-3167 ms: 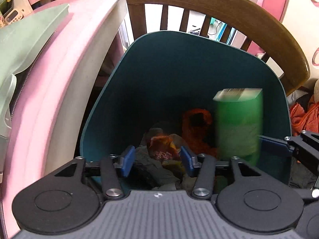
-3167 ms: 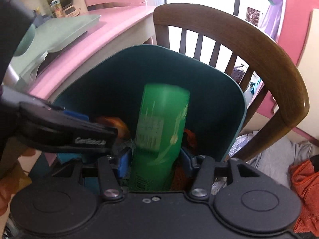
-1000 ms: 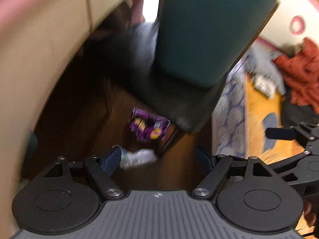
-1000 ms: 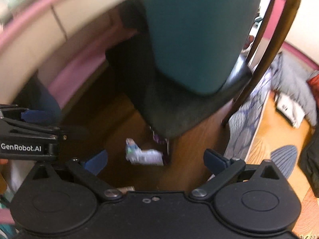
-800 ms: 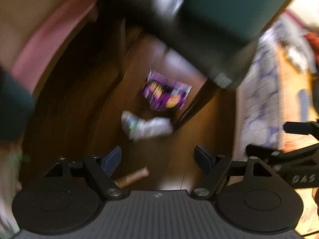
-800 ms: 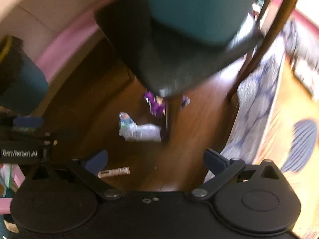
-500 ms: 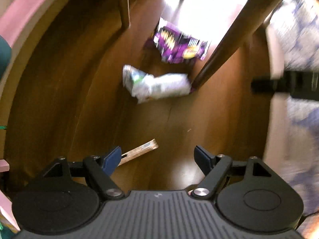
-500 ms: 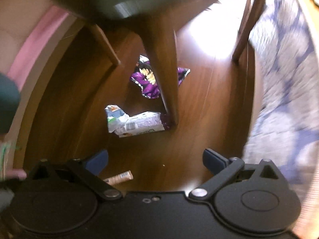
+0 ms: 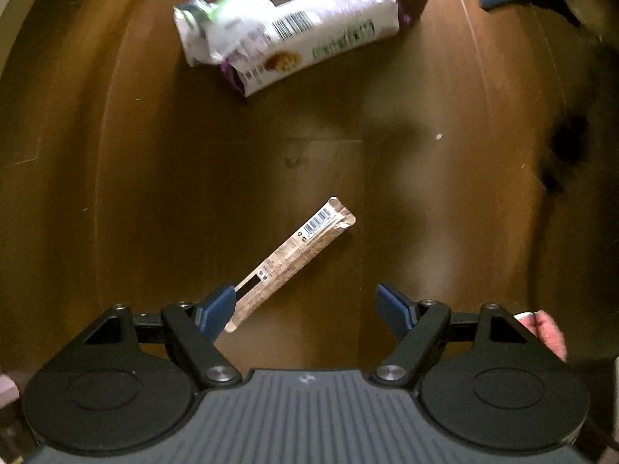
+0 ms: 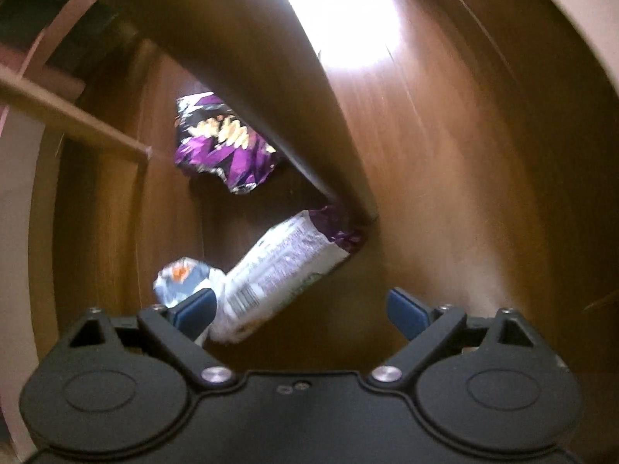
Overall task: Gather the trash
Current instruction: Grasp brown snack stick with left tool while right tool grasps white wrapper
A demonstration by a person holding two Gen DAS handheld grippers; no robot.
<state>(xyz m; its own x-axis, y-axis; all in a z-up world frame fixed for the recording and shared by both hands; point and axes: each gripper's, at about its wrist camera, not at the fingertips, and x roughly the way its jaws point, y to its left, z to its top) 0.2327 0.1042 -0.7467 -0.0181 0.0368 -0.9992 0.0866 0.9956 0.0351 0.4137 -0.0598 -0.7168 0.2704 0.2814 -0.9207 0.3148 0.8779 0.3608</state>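
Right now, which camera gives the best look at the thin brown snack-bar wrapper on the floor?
The left wrist view: the thin brown snack-bar wrapper lies flat on the wooden floor, barcode visible, one end behind a blue finger. The right wrist view shows none of it.

Both views are dim and warm-toned, the dark brown wooden floor mostly in shade. In the right wrist view a blown-out white glare patch lies near the floor's far edge, where light falls from above. That view is smeared with motion blur: the crumpled purple snack bag and the white biscuit packet look soft. The left wrist view is sharper, the slim brown wrapper's barcode crisp. Fisheye bending curves the floorboards near every frame edge.
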